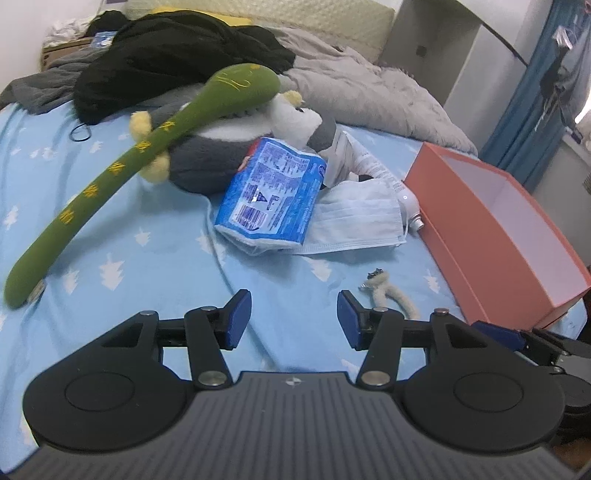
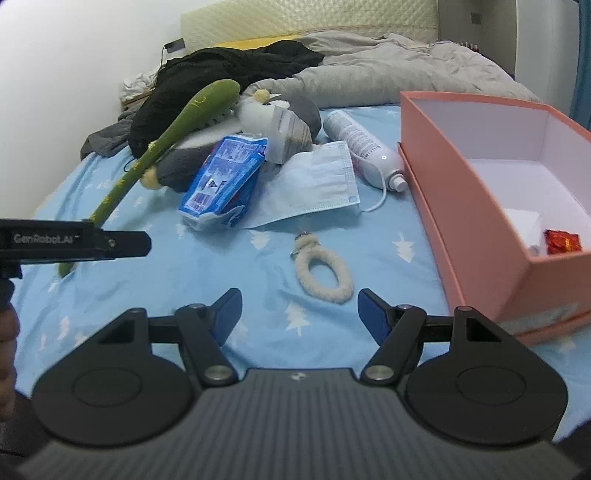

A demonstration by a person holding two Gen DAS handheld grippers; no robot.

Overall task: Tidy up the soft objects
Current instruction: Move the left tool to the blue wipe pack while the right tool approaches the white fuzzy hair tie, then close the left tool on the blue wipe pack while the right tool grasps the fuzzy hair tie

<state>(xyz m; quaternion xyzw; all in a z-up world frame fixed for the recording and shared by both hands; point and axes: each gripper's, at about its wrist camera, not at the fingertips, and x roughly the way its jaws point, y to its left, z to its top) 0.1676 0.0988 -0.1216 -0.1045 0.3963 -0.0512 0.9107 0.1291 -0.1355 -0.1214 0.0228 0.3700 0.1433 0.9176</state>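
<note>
A long green plush (image 1: 122, 166) (image 2: 177, 122) leans across a grey-and-white stuffed toy (image 1: 218, 155) (image 2: 295, 110) on the blue bed sheet (image 1: 155, 258). A blue tissue pack (image 1: 269, 195) (image 2: 221, 177) and a face mask (image 1: 354, 221) (image 2: 314, 184) lie in front of the toy. A cream fuzzy loop (image 1: 388, 291) (image 2: 325, 273) rests nearer. My left gripper (image 1: 293, 319) is open over bare sheet, left of the loop. My right gripper (image 2: 299, 314) is open just short of the loop, with nothing between its fingers. The left gripper's side (image 2: 110, 243) shows at left in the right wrist view.
An open orange box (image 1: 498, 240) (image 2: 461, 206) stands at the right with a small red packet (image 2: 563, 240) inside. A white spray can (image 2: 362, 147) lies beside it. Black clothing (image 1: 166, 59) and a grey duvet (image 1: 369, 92) pile at the back, by the headboard (image 2: 314, 22).
</note>
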